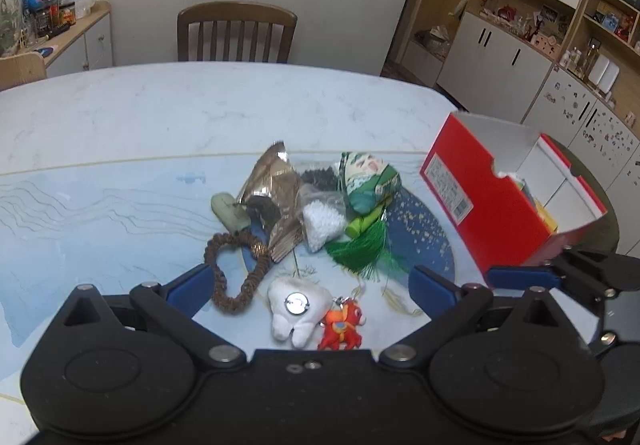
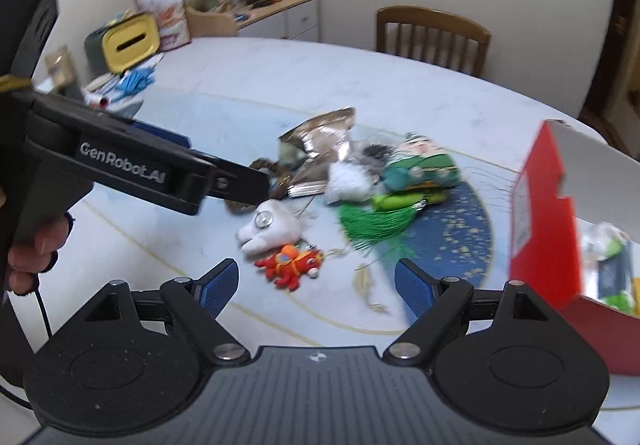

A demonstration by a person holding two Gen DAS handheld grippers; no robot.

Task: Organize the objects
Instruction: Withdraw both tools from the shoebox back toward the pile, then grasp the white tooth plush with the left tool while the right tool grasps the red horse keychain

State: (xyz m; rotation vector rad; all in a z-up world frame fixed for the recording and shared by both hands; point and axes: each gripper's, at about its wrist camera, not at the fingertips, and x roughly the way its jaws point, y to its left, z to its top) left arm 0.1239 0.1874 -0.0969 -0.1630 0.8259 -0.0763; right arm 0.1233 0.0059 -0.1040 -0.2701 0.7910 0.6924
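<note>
Left gripper (image 1: 312,289): spread wide, holding nothing, poised above the white tooth-shaped plush (image 1: 296,311) and the orange-red toy horse keychain (image 1: 342,327), which lie touching on the near part of the pale blue table mat (image 1: 100,213).

Right gripper (image 2: 316,285): likewise released and empty, above the mat near the same horse keychain (image 2: 292,265); view blurred.

Just beyond the plush, a tight heap: brown bead bracelet (image 1: 236,273) at left, pale green stone piece (image 1: 228,211) behind it, crumpled silver-brown foil wrapper (image 1: 272,197) in the middle, clear bag of white beads (image 1: 322,219) against it, green sachet with a printed figure (image 1: 368,181) and its green tassel (image 1: 360,249) at right.

Red cardboard box (image 1: 480,205) open at far right, white inside, a few items within, too small to name.

Hand (image 2: 32,249) around the left gripper's handle. Wooden chair (image 1: 236,33) at the far side of the marble table (image 1: 200,113).
</note>
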